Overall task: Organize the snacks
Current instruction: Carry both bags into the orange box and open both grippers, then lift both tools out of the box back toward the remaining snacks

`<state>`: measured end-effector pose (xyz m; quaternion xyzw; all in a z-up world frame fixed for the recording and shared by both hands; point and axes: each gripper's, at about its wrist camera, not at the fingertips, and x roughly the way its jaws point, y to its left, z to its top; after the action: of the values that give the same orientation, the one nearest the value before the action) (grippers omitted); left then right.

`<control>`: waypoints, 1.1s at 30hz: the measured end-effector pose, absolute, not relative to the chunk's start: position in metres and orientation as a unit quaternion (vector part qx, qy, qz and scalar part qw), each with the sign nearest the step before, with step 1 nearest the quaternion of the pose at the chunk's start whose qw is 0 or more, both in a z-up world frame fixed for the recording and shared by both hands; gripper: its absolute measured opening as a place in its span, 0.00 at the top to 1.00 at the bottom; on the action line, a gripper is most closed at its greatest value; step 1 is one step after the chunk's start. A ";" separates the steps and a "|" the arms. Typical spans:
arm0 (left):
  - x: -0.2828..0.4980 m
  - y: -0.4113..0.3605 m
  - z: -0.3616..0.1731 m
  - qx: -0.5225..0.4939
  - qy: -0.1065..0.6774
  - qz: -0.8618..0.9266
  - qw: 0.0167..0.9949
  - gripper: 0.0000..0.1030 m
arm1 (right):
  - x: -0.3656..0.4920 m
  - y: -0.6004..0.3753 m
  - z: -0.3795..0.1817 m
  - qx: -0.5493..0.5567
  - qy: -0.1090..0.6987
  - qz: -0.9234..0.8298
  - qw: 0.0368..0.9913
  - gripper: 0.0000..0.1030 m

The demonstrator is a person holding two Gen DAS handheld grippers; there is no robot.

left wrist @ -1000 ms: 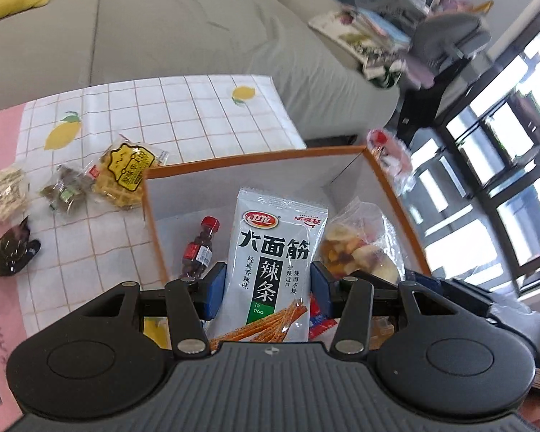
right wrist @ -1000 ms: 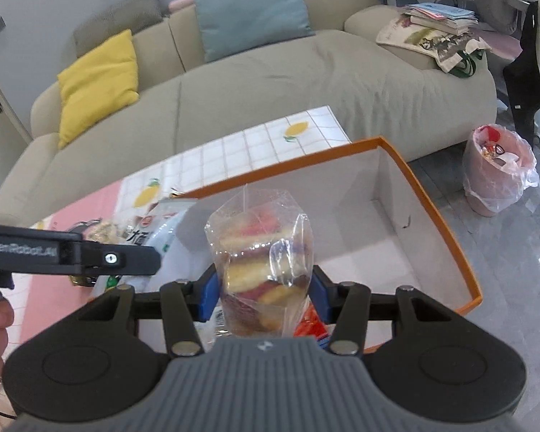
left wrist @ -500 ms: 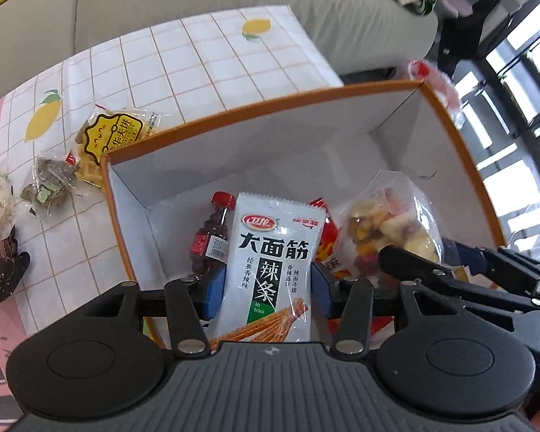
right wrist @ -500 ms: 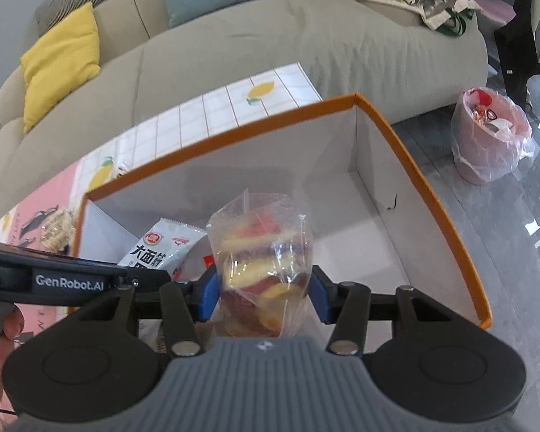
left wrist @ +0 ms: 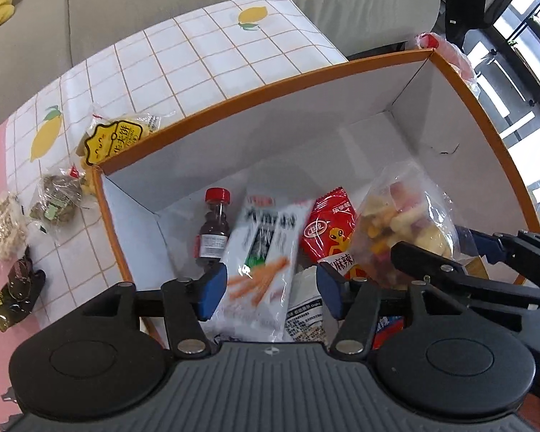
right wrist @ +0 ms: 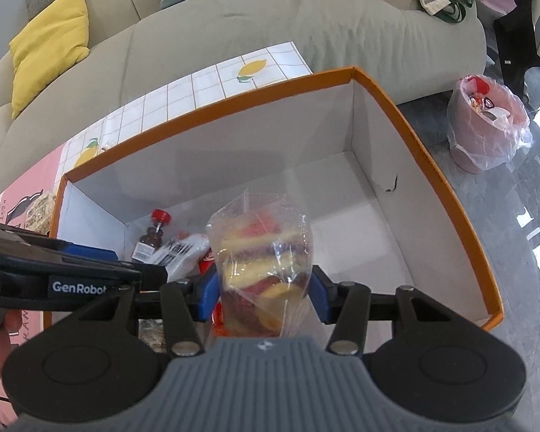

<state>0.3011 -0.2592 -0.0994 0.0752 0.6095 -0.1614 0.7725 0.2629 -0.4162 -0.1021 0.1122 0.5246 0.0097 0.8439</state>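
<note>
An orange-rimmed white box (left wrist: pixel 255 90) (right wrist: pixel 216 104) stands by the table. My left gripper (left wrist: pixel 270 286) is open over its near end; the white spicy-strip packet (left wrist: pixel 261 252) is blurred between the parted fingers, loose from the pads. My right gripper (right wrist: pixel 264 288) is shut on a clear bag of mixed candy (right wrist: pixel 262 262), also in the left wrist view (left wrist: pixel 403 223), and holds it inside the box. A small red-capped bottle (left wrist: pixel 214 226) and a red snack packet (left wrist: pixel 329 230) lie on the box floor.
Several snacks lie on the lemon-print tablecloth (left wrist: pixel 205 54) left of the box: a yellow cookie pack (left wrist: pixel 115 136), a green-brown bag (left wrist: pixel 55 201), a pale bar (left wrist: pixel 1 226), a dark packet (left wrist: pixel 16 295). A sofa (right wrist: pixel 252 21) is behind, a pink bin (right wrist: pixel 486 126) at right.
My left gripper has opened and the white packet is dropping into the box. Both grippers have moved lower into the box; the right still holds the candy bag.
</note>
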 end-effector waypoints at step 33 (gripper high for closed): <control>0.193 -0.171 -0.021 0.078 0.499 -0.152 0.849 0.28 | 0.229 -0.360 -0.052 -0.071 0.495 -0.052 0.864 0.26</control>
<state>0.1931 -0.1708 -0.0214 0.0780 0.4992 -0.1520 0.8495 0.2287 -0.3600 -0.0522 -0.0706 0.4950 -0.0524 0.8644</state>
